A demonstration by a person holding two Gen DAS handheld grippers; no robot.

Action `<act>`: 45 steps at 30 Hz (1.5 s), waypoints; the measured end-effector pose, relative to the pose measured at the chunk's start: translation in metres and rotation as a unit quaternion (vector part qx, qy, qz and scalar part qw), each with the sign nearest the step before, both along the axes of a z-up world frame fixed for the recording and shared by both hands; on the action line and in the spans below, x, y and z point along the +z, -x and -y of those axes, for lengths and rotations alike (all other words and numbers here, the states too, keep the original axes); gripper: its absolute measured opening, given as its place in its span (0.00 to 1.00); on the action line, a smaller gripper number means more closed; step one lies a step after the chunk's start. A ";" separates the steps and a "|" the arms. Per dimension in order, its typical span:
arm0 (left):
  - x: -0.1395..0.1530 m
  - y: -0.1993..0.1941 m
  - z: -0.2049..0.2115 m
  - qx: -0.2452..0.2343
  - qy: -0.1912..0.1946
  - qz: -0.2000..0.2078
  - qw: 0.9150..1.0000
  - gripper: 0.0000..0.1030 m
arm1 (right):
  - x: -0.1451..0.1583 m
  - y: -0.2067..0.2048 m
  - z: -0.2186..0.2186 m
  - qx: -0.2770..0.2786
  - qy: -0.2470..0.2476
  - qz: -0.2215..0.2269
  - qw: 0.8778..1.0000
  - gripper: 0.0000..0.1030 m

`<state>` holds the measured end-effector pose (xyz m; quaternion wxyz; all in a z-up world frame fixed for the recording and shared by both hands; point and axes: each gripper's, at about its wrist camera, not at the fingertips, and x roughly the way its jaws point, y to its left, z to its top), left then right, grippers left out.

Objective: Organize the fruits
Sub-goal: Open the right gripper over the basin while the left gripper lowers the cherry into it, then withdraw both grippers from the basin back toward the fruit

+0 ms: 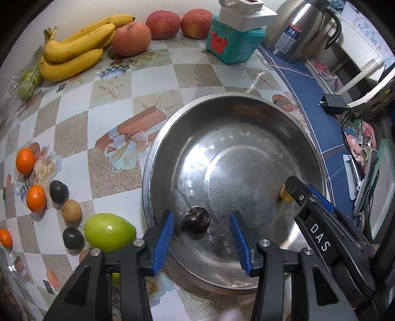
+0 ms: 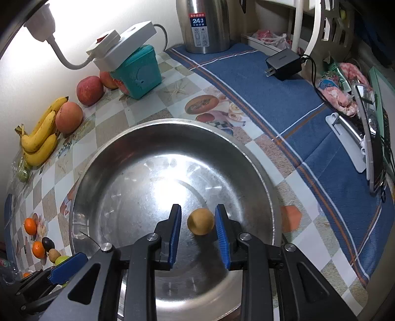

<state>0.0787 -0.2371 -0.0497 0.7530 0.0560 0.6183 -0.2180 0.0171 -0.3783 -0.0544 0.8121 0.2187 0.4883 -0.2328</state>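
Note:
A large steel bowl (image 1: pixel 246 116) sits on the checkered table and also shows in the right wrist view (image 2: pixel 103 153). A dark plum (image 1: pixel 195 219) lies inside it between the fingers of my open left gripper (image 1: pixel 201 222), untouched. A small yellow-brown fruit (image 2: pixel 200 221) lies in the bowl between the fingers of my open right gripper (image 2: pixel 198 217), close to the right finger. On the table to the left lie oranges (image 1: pixel 24 160), a dark plum (image 1: pixel 58 191), a kiwi (image 1: pixel 71 211), a green mango (image 1: pixel 109 231), bananas (image 1: pixel 74 49) and apples (image 1: pixel 163 24).
A teal box (image 1: pixel 232 42) with a white power strip (image 2: pixel 123 47) on top and a steel kettle (image 2: pixel 203 24) stand at the back. A black charger (image 2: pixel 284 63) lies on the blue cloth (image 2: pixel 308 138). Clutter lines the right edge.

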 end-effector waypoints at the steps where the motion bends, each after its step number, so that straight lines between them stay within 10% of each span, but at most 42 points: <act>1: 0.003 0.000 0.000 -0.001 -0.002 0.004 1.000 0.51 | 0.001 0.000 0.000 0.000 0.001 0.001 1.000 0.28; 8: 0.022 -0.003 -0.008 0.018 -0.024 0.037 0.999 0.81 | 0.014 0.005 0.004 -0.006 0.001 0.021 1.000 0.29; 14: 0.032 -0.009 -0.020 0.042 -0.045 0.063 0.996 1.00 | 0.020 0.008 0.006 -0.011 0.006 0.029 1.000 0.52; 19: 0.037 -0.012 -0.033 0.059 -0.056 0.072 0.994 1.00 | 0.020 0.008 0.002 -0.001 0.013 0.030 0.999 0.75; 31: 0.056 -0.015 -0.078 0.124 -0.079 0.102 0.984 1.00 | 0.023 0.010 -0.007 0.008 0.002 0.042 0.999 0.94; 45: 0.072 -0.002 -0.130 0.172 -0.116 0.133 0.969 1.00 | 0.044 0.003 -0.052 0.075 -0.012 0.077 0.994 0.95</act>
